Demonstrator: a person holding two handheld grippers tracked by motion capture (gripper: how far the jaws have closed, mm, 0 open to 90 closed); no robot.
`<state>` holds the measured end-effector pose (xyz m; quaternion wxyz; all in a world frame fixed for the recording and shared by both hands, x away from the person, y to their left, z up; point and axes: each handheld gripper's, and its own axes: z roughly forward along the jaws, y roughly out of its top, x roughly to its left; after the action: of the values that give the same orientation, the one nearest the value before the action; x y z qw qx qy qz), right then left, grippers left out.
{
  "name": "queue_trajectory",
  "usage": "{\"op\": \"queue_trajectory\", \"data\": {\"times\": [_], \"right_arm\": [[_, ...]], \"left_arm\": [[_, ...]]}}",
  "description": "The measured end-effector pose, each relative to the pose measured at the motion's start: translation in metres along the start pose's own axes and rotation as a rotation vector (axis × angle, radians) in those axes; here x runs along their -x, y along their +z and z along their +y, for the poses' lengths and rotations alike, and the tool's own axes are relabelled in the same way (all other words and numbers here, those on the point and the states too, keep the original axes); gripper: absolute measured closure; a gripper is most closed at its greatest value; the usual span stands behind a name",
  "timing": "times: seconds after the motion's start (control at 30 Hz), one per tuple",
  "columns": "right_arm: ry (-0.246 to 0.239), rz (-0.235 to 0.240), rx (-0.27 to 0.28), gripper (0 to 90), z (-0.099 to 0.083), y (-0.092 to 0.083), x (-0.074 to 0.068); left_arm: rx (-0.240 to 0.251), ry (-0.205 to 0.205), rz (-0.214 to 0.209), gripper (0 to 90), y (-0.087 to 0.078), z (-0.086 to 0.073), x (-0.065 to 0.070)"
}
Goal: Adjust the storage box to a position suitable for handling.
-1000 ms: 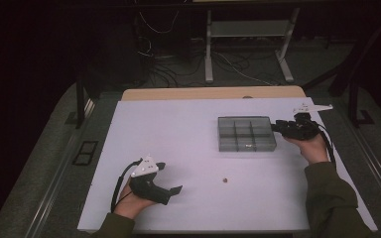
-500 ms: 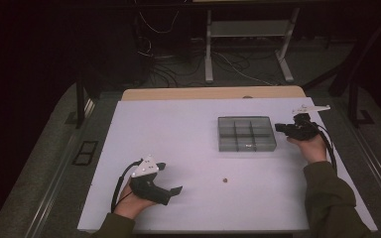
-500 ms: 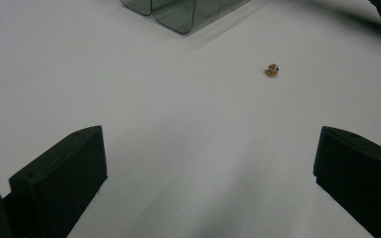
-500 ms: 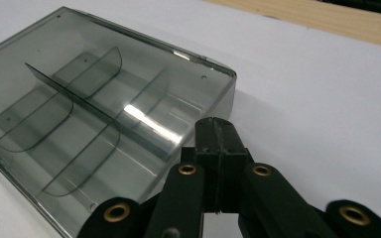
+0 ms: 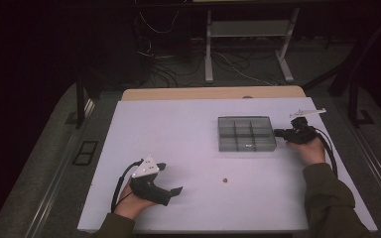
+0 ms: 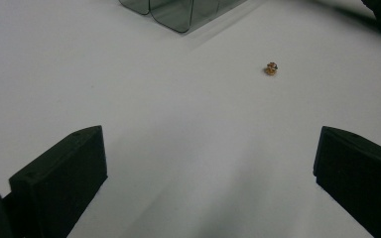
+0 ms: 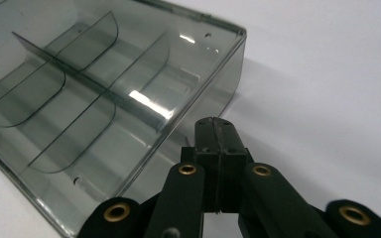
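Writing: none can be read on the box, the grippers or the table.
Box: smoke-grey clear plastic compartment box (image 5: 246, 133), right of centre in the high view; its dividers fill the upper left of the right gripper view (image 7: 104, 94).
Right gripper (image 5: 280, 132): at the right edge of the high view, tips pointing left, just beside the box's right wall; whether they touch it cannot be told.
Right jaws: pressed flat together, nothing between them, just closed (image 7: 217, 130).
Left gripper (image 5: 171, 181): lower left of the high view, resting on the white table (image 5: 178, 129).
Left jaws: spread wide, empty.
Small part: tiny brass-coloured piece (image 6: 271, 68), upper right of the left gripper view, ahead of the jaws and well apart from them; below centre in the high view (image 5: 224, 180).
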<state>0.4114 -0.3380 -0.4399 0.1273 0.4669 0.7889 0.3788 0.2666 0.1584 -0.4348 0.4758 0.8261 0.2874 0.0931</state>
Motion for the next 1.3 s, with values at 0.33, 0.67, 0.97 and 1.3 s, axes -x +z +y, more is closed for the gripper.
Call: {"op": "queue_trajectory", "data": {"times": [0.33, 0.67, 0.97, 1.3], "right_arm": [[-0.003, 0.003, -0.031, 89.3, -0.004, 0.008, -0.004], [-0.016, 0.0, -0.021, 89.3, -0.004, 0.009, -0.007], [-0.045, 0.001, -0.019, 89.3, -0.001, 0.015, -0.019], [-0.068, -0.001, -0.014, 89.3, 0.001, 0.02, -0.028]], "left_arm": [[-0.001, 0.005, -0.001, 0.0, 0.0, 0.0, 0.0], [-0.003, 0.003, -0.002, 0.0, 0.0, 0.0, 0.001], [-0.005, 0.005, -0.002, 0.0, 0.0, 0.0, 0.001], [-0.005, 0.005, -0.002, 0.0, 0.001, 0.0, 0.001]]}}
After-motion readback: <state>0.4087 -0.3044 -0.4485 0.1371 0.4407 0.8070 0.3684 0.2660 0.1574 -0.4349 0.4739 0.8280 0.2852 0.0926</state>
